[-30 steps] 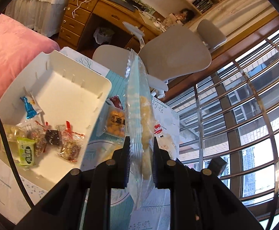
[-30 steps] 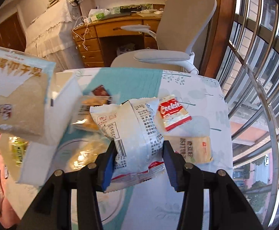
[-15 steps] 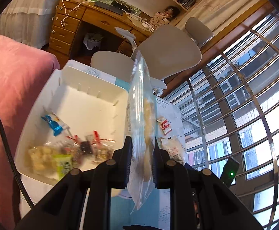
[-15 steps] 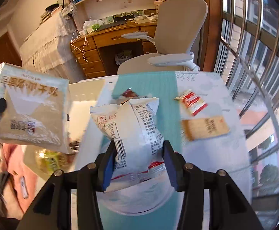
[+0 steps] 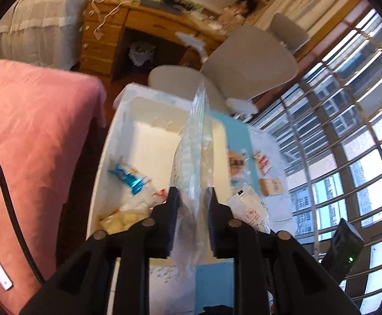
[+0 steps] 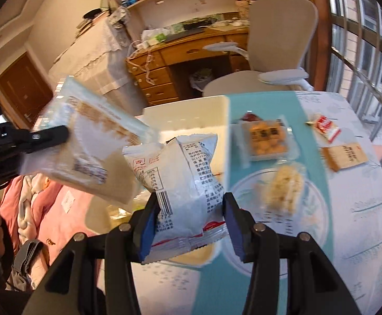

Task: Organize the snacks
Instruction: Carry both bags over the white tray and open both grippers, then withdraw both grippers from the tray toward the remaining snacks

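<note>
My left gripper (image 5: 193, 197) holds a flat clear snack bag (image 5: 196, 144) edge-on above the white bin (image 5: 149, 141). Its jaws are starting to open, and the bag still stands between the pads. In the right wrist view that same bag (image 6: 86, 152) hangs tilted at the left. My right gripper (image 6: 189, 202) carries a puffed white snack bag (image 6: 183, 173) between its blue pads, beside the bin's rim (image 6: 185, 107). Its jaws are opening slightly. The bin holds a blue wrapper (image 5: 128, 177) and yellow sweets (image 5: 120, 219).
On the teal cloth lie a biscuit pack (image 6: 265, 139), a red cookie packet (image 6: 326, 127), a tan packet (image 6: 344, 156) and a rice crisp bar (image 6: 282, 189). A grey office chair (image 6: 277, 34) stands behind the table. Pink bedding (image 5: 33, 131) lies left of the bin.
Both grippers have swung left with their bags. The clear bag now hangs over the bin's inside, and the white bag has come from the table's middle to the bin's edge.
</note>
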Demonstrator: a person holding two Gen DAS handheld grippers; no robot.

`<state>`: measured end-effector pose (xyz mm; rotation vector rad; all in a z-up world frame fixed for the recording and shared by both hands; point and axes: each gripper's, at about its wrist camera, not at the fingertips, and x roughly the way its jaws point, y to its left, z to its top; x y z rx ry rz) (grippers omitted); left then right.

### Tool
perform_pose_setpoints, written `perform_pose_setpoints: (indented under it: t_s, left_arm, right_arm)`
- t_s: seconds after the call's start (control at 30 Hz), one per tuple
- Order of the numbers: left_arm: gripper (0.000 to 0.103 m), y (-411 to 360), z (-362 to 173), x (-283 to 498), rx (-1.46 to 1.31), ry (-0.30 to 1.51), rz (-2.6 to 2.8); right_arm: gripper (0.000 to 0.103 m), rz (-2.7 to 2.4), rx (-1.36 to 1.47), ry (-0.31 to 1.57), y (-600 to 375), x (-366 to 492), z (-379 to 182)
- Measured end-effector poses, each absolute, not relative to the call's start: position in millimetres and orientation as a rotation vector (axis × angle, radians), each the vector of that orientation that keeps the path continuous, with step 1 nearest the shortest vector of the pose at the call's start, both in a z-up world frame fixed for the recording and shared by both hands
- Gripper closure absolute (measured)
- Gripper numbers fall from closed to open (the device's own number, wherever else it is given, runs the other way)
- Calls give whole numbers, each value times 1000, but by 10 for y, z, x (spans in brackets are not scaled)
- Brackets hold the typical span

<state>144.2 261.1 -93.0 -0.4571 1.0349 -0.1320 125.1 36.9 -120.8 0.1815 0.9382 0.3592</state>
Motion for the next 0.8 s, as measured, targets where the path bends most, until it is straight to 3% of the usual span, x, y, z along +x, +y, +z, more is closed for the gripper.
perform_pose_setpoints:
  t_s: [0.13,0.27,0.6,0.8]
  left_arm:
    - [68,2682,-1015,1450,-438,1092,-116]
    - [52,2658,-1067,1439,-415,1125,-130]
    - [35,2281,-1123,1489,-351,1178,-195]
    - [32,1902,-1194,1535,-290,1218,-233]
  right_arm:
    - [50,354,155,992,514,1268,-1302]
    - [41,325,172,1010,492,1249,-1345]
    - [38,216,265,1068,149,1170,-1454]
    - [38,123,350,1128,-231,1064,-1586]
